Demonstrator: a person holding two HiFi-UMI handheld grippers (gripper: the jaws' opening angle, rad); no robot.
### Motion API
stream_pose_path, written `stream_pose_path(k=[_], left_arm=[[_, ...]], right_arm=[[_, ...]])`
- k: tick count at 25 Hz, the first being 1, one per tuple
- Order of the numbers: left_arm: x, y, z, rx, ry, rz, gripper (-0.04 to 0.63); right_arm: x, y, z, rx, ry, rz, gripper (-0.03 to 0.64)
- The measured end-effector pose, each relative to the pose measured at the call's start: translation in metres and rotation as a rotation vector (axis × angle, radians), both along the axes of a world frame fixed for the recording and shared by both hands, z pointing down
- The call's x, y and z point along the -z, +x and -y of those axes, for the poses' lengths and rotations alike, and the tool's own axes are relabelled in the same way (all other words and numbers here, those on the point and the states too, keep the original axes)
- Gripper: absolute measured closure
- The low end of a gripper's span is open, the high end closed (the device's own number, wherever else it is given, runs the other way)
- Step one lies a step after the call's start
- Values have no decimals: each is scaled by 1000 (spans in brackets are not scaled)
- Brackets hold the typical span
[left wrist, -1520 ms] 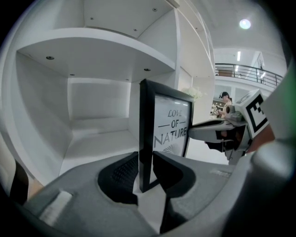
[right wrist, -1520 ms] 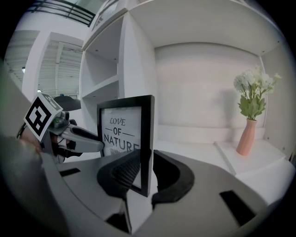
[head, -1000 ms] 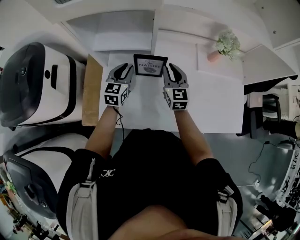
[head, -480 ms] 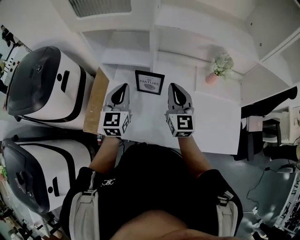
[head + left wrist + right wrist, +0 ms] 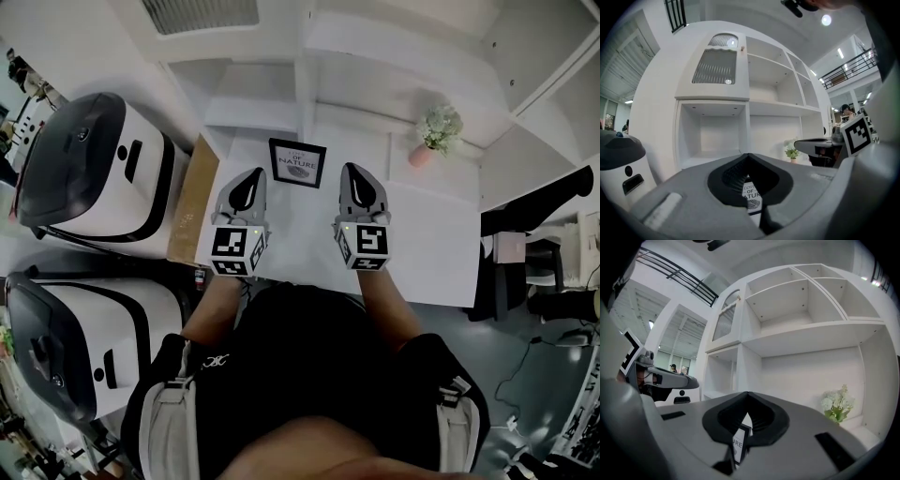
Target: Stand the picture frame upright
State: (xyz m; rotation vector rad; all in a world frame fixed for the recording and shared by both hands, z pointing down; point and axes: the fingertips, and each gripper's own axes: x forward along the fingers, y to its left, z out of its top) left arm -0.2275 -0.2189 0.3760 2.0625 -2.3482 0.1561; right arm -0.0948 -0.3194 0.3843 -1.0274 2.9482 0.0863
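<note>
A small black picture frame (image 5: 297, 163) with a white print stands upright on the white table (image 5: 422, 244), near its back edge and facing me. My left gripper (image 5: 251, 175) is shut and empty, just below and left of the frame. My right gripper (image 5: 350, 171) is shut too, holding nothing, just right of the frame and clear of it. In the left gripper view the picture frame (image 5: 752, 197) shows through the gap behind the closed jaws. The right gripper view catches the picture frame (image 5: 739, 442) the same way.
A white shelf unit (image 5: 309, 56) rises behind the table. A pink pot with a white plant (image 5: 433, 131) stands at the back right. A cardboard panel (image 5: 190, 202) leans at the table's left edge, beside two large white and black machines (image 5: 84, 178).
Both grippers let go of the frame, drew back toward me and shut. The frame stays standing at the back of the table.
</note>
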Motion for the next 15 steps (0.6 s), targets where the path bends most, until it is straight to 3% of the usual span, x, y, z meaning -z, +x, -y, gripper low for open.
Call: stream_pose_path(k=[15], left_arm=[[12,-2,-5,30,41,7,580]], right_arm=[[1,-6,-6,16,9,-5,615]])
